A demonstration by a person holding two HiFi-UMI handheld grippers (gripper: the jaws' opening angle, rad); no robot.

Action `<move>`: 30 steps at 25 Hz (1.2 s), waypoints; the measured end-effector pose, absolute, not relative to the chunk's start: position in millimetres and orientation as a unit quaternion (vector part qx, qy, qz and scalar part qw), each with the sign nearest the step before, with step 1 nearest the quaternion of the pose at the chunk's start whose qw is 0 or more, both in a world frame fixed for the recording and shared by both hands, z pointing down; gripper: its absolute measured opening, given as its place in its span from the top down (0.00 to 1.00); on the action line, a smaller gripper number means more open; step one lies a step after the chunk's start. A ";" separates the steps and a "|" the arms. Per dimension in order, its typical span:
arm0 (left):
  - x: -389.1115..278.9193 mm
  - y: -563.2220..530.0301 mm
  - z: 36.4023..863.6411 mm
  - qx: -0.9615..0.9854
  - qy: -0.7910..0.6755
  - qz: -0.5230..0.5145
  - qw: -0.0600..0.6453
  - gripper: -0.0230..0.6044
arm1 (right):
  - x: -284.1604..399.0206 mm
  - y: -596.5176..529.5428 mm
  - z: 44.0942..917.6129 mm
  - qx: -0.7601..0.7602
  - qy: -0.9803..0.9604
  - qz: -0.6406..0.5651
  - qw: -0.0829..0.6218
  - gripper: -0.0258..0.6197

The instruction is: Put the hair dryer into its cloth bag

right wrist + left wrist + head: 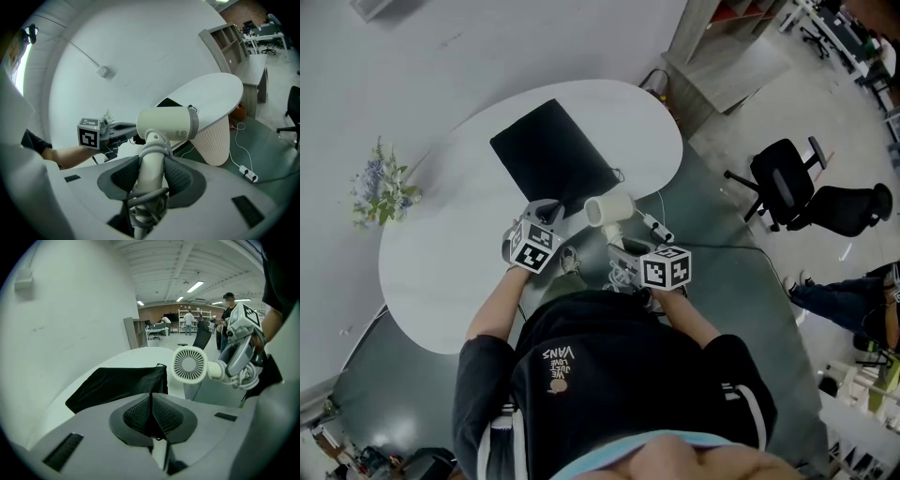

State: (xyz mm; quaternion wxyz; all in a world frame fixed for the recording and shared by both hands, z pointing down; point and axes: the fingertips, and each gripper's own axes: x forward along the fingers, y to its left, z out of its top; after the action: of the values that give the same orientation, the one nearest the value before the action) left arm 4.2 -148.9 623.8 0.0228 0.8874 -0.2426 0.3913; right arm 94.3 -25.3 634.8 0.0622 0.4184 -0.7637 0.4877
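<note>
White table point(441, 272) w/ black cloth bag point(548, 155); prob. shelving point(717, 37) beyond.

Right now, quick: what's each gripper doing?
Left gripper: closed; whether it pinches the cloth bag cannot be told.
Right gripper: closed on the hair dryer, by its handle.

White table point(441, 253), cloth bag point(548, 155) (black, flat)

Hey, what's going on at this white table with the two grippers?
A person holds a gripper in each hand. The right gripper is clamped on the handle of the white hair dryer, holding it up near the black cloth bag, which lies flat on the table. The left gripper is shut by the bag's near edge, with nothing visible between its jaws. The dryer is not yet in the bag.
</note>
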 end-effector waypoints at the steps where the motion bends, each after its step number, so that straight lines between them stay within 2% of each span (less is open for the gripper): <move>1: 5.6 -149.5 620.7 0.890 -0.245 0.384 0.028 0.91 | 92.6 -26.8 635.9 0.416 -0.765 0.487 0.068 0.67; 18: 0.9 -158.3 583.7 0.916 -0.263 0.301 0.034 0.91 | 56.5 -59.8 648.8 0.386 -0.776 0.480 0.137 0.67; 30: -6.0 -157.5 579.1 0.928 -0.244 0.280 0.027 0.91 | 47.0 -86.7 647.7 0.405 -0.784 0.416 0.221 0.67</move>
State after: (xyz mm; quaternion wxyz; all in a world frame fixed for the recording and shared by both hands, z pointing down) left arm -6.0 -157.5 579.1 0.0271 0.9281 -0.2438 0.2802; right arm 47.0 -86.7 647.7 0.2205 0.4053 -0.7837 0.4158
